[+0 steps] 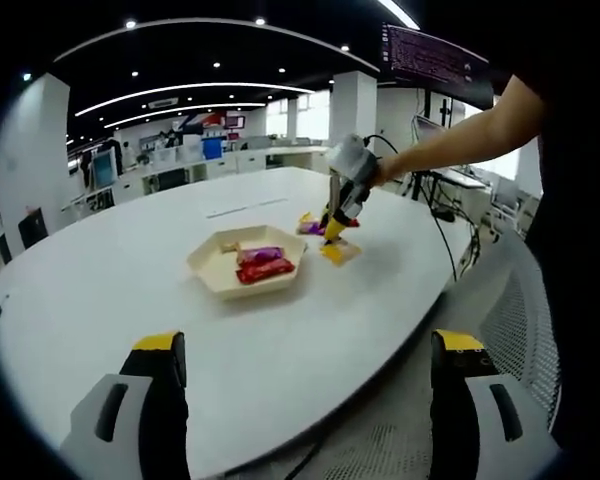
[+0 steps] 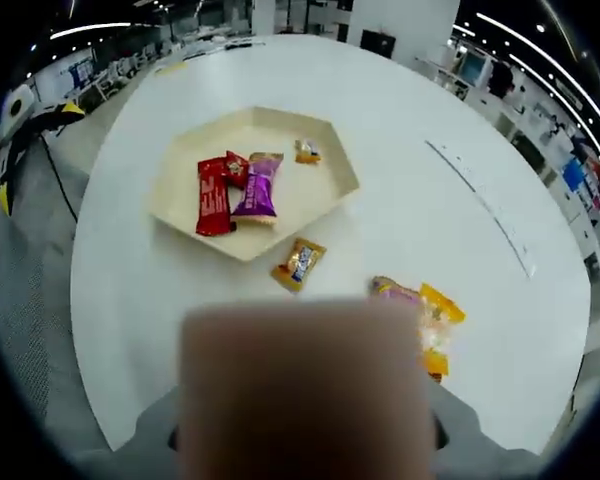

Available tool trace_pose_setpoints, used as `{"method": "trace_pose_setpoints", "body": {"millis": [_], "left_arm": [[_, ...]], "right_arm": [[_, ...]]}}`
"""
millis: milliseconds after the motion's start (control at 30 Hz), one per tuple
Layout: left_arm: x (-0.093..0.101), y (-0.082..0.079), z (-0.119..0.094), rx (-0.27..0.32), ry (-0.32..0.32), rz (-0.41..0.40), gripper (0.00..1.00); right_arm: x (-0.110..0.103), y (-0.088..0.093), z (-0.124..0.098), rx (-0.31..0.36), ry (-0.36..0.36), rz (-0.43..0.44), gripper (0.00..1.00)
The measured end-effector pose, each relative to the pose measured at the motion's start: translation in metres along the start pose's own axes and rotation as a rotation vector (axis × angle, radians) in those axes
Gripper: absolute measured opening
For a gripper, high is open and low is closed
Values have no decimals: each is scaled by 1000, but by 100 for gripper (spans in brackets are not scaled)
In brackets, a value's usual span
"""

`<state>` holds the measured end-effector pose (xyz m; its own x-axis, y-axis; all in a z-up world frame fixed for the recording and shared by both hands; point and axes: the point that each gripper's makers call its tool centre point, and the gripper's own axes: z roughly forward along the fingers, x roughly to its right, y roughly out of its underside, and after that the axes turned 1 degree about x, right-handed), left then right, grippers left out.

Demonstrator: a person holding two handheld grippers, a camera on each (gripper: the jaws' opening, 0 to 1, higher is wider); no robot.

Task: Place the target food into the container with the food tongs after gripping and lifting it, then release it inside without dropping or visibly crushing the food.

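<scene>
your right gripper [image 1: 332, 232] hovers over loose snacks [image 1: 325, 238] beside the tray [image 1: 212, 276]; tong state: cannot tell. left gripper [image 1: 310, 372] jaws apart, empty.

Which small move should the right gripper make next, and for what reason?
Probably lower the right gripper onto a wrapped snack on the white table and close gently. It hovers over the loose snacks beside the tray, which already holds a red pack and a purple pack.
</scene>
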<state>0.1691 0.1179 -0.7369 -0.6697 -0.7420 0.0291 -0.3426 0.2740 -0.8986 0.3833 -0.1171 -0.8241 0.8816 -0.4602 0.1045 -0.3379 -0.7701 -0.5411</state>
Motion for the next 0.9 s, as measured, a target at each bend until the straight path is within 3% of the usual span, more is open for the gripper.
{"method": "trace_pose_setpoints", "body": {"millis": [133, 400, 900], "left_arm": [[0, 0, 0, 0, 0, -1, 100], [1, 0, 1, 4, 4, -4, 100], [1, 1, 2, -3, 3, -5, 100]], "right_arm": [[-1, 0, 0, 16, 13, -6, 20], [5, -3, -9, 54, 24, 77, 16], [-5, -7, -1, 69, -21, 36, 22]]}}
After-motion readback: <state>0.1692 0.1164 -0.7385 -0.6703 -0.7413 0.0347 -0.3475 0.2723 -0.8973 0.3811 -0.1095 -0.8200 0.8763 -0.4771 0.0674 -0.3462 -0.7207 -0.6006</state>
